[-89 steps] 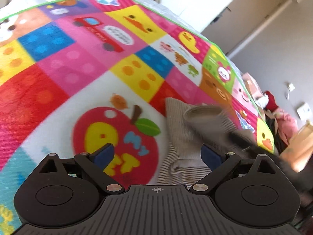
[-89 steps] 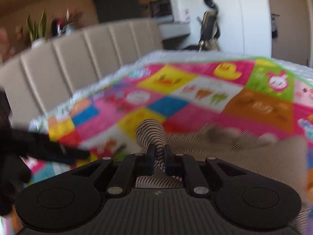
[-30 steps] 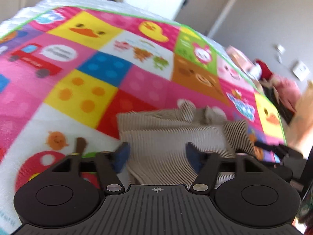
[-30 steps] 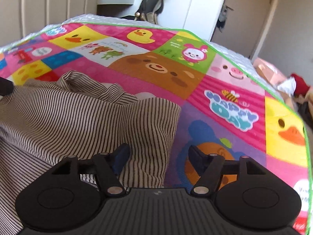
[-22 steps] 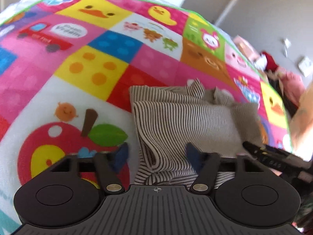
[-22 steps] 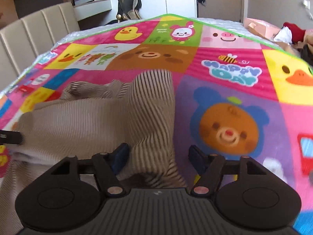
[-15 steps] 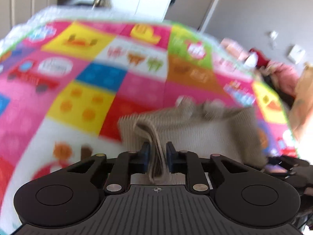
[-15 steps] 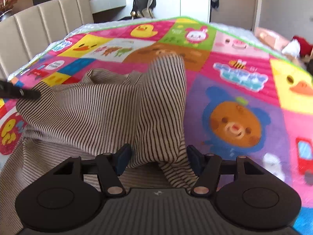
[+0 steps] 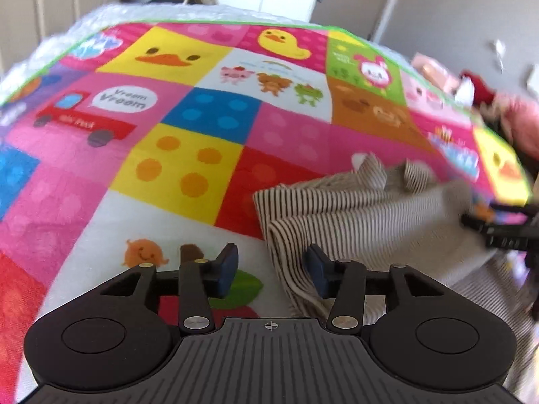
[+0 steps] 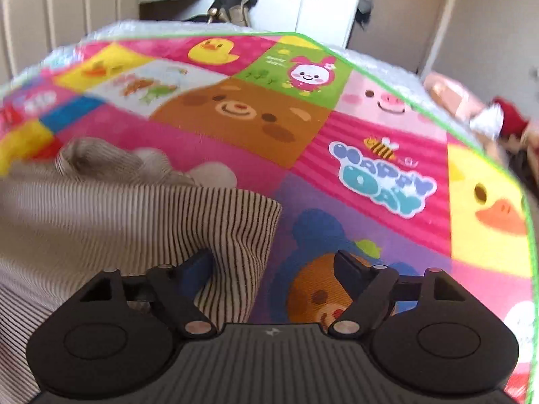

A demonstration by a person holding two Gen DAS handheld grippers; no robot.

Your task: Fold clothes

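Left gripper (image 9: 271, 271) released fold since half-second ago, jaws now apart. Striped garment (image 9: 363, 222) at centre-right of frame on patchwork mat (image 9: 188, 155). Right gripper (image 10: 274, 269) spread wide, garment edge beside left finger.

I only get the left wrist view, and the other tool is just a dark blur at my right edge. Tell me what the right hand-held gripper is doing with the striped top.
Observer: The right hand-held gripper is open, its jaws wide apart and closed on nothing.
Operator: Now say where the cloth sits against it.
Observer: The striped top's folded side edge runs down between the two fingers, close to the left one. The right finger is over a bare part of the play mat, on the purple square with the orange bear.
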